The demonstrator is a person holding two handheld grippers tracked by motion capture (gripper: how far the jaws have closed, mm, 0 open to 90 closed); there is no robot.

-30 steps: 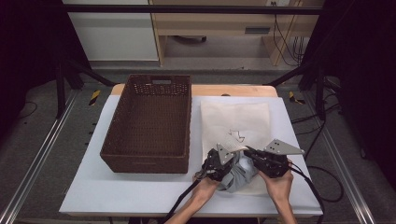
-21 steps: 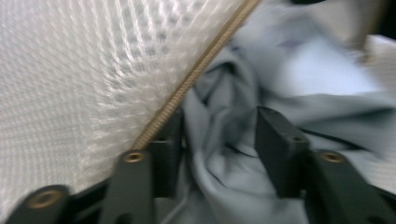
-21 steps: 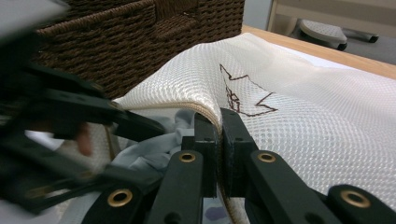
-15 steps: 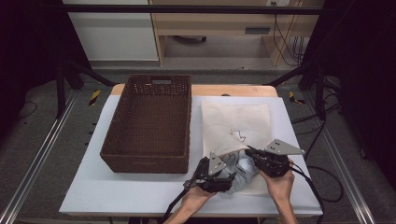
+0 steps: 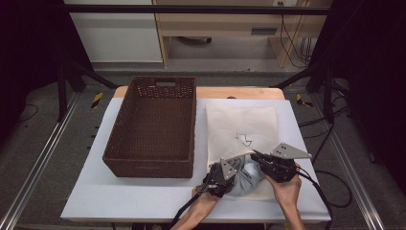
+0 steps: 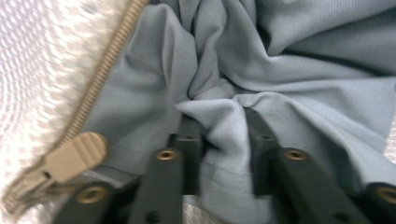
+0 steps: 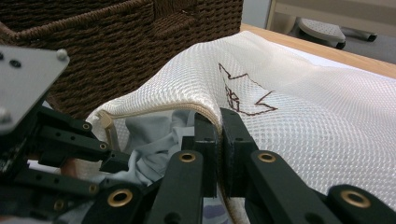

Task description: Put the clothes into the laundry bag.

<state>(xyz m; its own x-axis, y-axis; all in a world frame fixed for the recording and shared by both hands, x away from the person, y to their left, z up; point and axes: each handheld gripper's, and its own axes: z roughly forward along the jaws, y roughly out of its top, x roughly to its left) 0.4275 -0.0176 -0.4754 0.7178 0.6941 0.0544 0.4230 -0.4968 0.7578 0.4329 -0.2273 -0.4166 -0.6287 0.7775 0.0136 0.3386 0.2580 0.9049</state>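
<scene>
A white mesh laundry bag with a brown crown print lies on the white board, its zipped mouth toward me. A grey garment is bunched in that mouth. My left gripper sits at the garment's left. In the left gripper view its jaws have just been closing and now pinch a fold of the grey garment, beside the beige zipper. My right gripper is shut on the bag's zipper edge and holds the mesh bag lifted over the grey garment.
An empty brown wicker basket stands left of the bag, close to my left gripper. The white board has bare room in front of the basket. A wooden table edge runs behind, with shelves and cables farther back.
My left gripper drew back toward the front edge half a second ago, then pushed into the garment again. The right gripper and the bag's raised edge have stayed put.
</scene>
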